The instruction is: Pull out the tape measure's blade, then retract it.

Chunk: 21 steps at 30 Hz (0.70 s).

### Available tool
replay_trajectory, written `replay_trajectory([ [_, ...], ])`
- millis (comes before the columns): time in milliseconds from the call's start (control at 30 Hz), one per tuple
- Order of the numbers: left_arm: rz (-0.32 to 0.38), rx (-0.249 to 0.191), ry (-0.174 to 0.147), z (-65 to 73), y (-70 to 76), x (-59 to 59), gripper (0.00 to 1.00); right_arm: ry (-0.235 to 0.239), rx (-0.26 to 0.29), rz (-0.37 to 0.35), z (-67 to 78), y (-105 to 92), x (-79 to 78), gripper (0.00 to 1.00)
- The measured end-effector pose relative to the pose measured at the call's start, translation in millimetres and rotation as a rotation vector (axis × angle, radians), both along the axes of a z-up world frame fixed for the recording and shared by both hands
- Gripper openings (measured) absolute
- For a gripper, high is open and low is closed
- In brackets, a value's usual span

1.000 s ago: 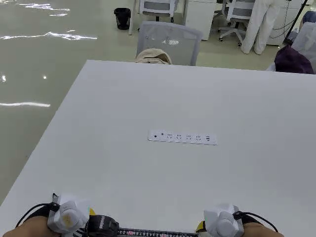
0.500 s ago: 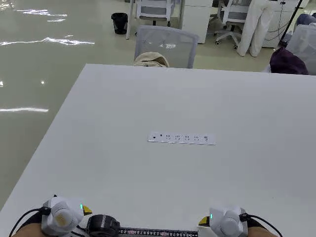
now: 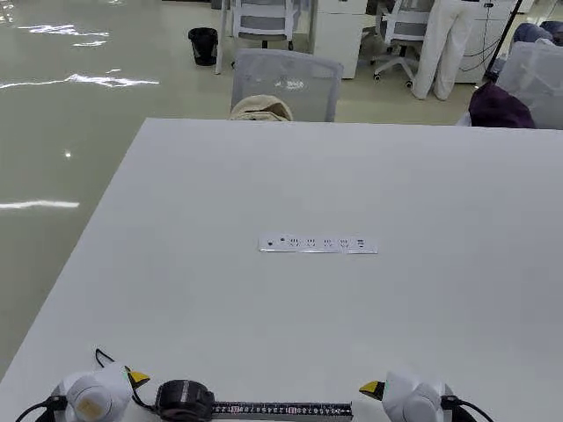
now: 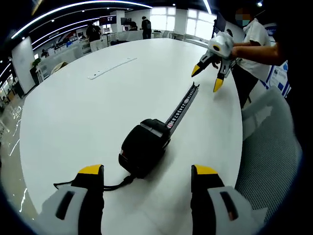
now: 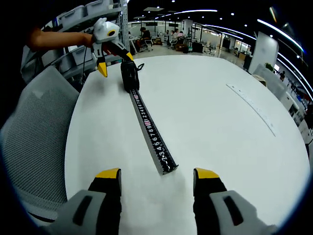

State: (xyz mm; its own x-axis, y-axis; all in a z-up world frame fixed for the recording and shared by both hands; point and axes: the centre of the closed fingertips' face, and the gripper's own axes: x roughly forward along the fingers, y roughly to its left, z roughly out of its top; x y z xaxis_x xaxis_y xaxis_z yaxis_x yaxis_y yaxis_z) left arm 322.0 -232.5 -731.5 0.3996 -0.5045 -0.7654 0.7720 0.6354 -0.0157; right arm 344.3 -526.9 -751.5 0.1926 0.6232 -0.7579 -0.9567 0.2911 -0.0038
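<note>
Left hand-held gripper (image 4: 148, 169) sits at the near left corner of the surface (image 3: 264, 176) with its yellow-tipped jaws spread apart; the black case (image 4: 144, 147) of the tape measure lies on the surface just ahead of them, touched by neither jaw. A thin black cord (image 4: 88, 183) trails from the case's back end. The blade (image 3: 281, 410) is drawn out and lies flat, its long axis running along the near edge of the surface, pointing from the case on the left toward the right, white numerals facing up. Its free end stops just short of the right hand-held gripper (image 5: 158, 173), whose jaws are also apart and hold nothing.

The surface is plain white, with a white power strip (image 3: 318, 244) near its middle. Beyond the far edge stands a grey mesh office chair (image 3: 286, 83) on a glossy pale floor (image 3: 70, 114), a black waste bin (image 3: 202, 44) behind it to the left, and a person (image 3: 444, 44) in white clothes farther right.
</note>
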Motion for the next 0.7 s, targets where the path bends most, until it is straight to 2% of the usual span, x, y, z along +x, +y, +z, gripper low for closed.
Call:
replay_trajectory([
  [200, 0.056, -0.035, -0.036, 7.4, -6.6, -6.6, 0.77, -0.019, 0.018, -0.07, 5.7, -2.8, -8.3, 0.65],
  [333, 0.091, -0.049, -0.059, 13.4, -11.3, -11.4, 0.79, -0.027, 0.05, -0.129, 11.1, -3.4, -13.0, 0.69],
  [533, 0.137, -0.04, -0.089, 20.0, -12.7, -17.0, 0.83, -0.05, 0.077, -0.194, 20.0, -4.8, -19.5, 0.75],
  [633, 0.18, -0.059, -0.11, 24.7, -14.5, -19.5, 0.85, -0.054, 0.098, -0.233, 25.2, -4.8, -22.5, 0.76],
  [700, 0.195, -0.053, -0.12, 25.2, -15.2, -23.3, 0.86, -0.07, 0.105, -0.249, 28.8, -4.0, -25.3, 0.78],
])
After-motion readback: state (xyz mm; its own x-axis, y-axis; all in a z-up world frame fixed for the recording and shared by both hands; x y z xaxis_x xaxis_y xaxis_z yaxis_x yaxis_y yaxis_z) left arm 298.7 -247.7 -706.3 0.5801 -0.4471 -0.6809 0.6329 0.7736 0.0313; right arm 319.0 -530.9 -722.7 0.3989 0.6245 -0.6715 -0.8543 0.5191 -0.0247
